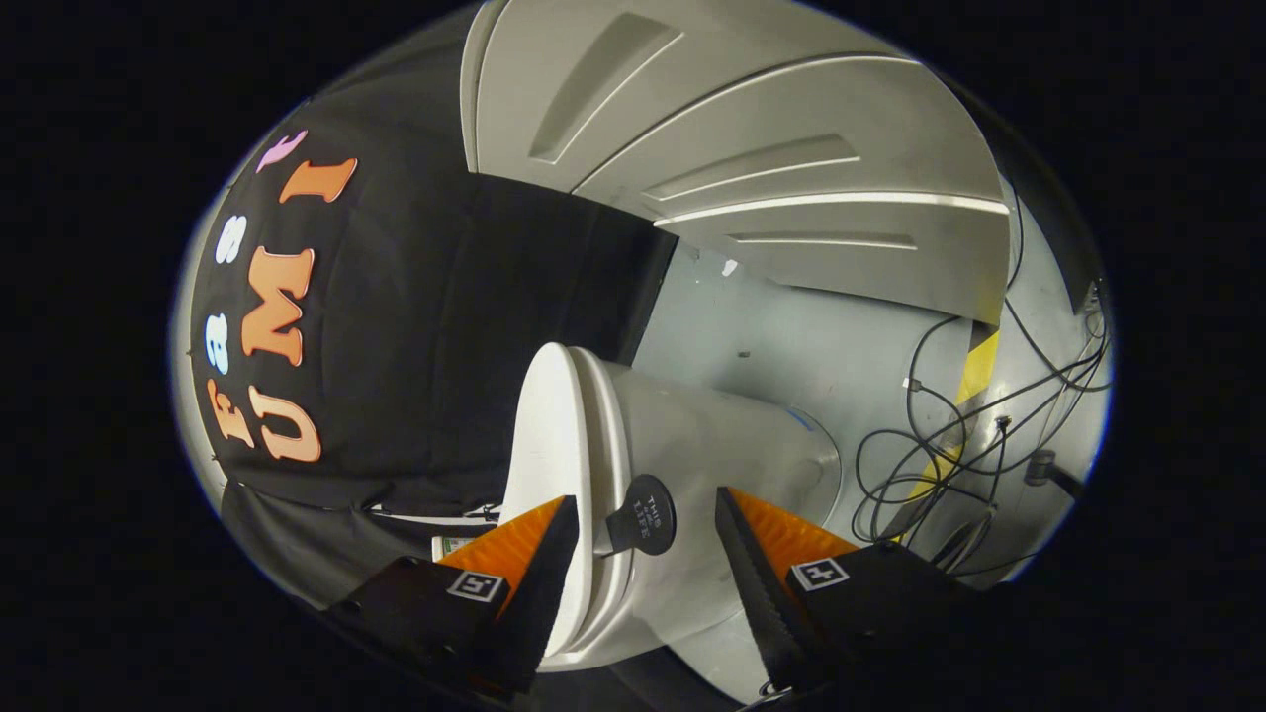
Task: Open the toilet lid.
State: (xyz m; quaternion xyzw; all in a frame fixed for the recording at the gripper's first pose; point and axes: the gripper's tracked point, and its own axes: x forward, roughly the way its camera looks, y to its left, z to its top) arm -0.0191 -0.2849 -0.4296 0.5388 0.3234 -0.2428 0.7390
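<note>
We hold the tongs [645, 514] spread apart, with the black round tab [645, 514] on the toilet lid [554, 435] between their tips, neither fingertip touching it.

The toilet [682, 465] base is hidden behind the hand-held gripper [648, 539] fingers; its black tab [645, 514] lettering is too small.

Rolled sideways, close behind fingers [534, 578]; faces toilet [633, 445] nearby.
</note>
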